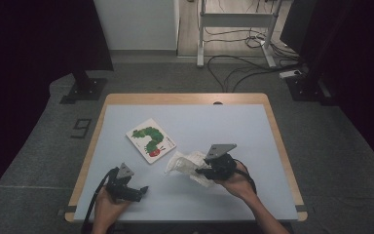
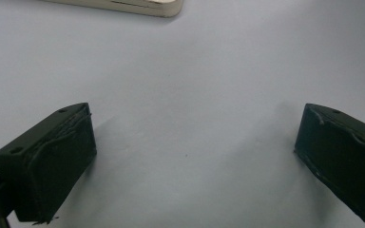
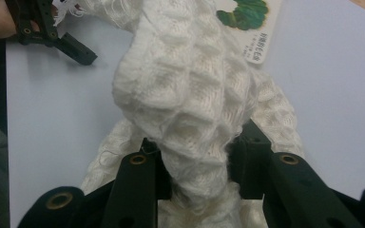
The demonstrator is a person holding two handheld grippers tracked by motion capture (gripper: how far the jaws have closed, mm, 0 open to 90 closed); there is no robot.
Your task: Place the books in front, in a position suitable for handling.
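I have the right gripper clamped on a bunched fold of the white waffle-weave cloth, pinched near 1 end so the rest drapes forward and lifts as a single piece. In the high view the cloth sits near the table's front middle, just beside the caterpillar picture book, apart from it as far as I can tell. The left gripper rests low over bare tabletop, jaws spread wide with nothing between them; I judge it parked there, ready to take a free corner.

Book cut off at edge
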